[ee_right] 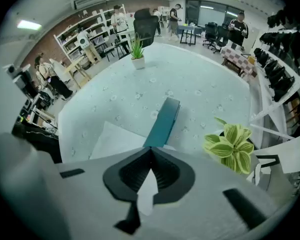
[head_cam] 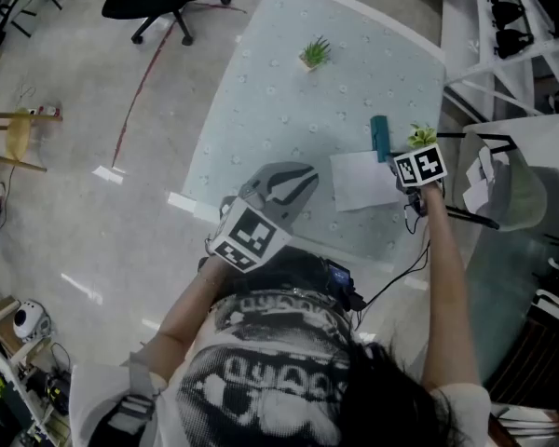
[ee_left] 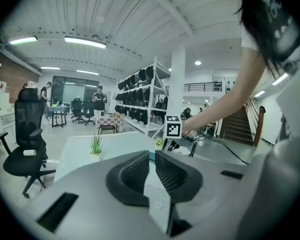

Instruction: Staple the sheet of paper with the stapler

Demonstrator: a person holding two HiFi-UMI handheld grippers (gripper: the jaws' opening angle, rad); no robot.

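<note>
The teal stapler (ee_right: 163, 120) lies on the pale surface (ee_right: 200, 89), its near end at the corner of the sheet of paper (ee_right: 115, 140). Whether that corner sits in its mouth, I cannot tell. My right hand-held gripper (ee_right: 151, 150) points steeply down just over that end, jaws closed on nothing. I judge this gives me a blunt tip to press the stapler with. My left hand-held gripper (ee_left: 152, 156) waits at the near edge, jaws drawn together and empty. A small leafy plant (ee_right: 232, 145) stands just beside the stapler.
</note>
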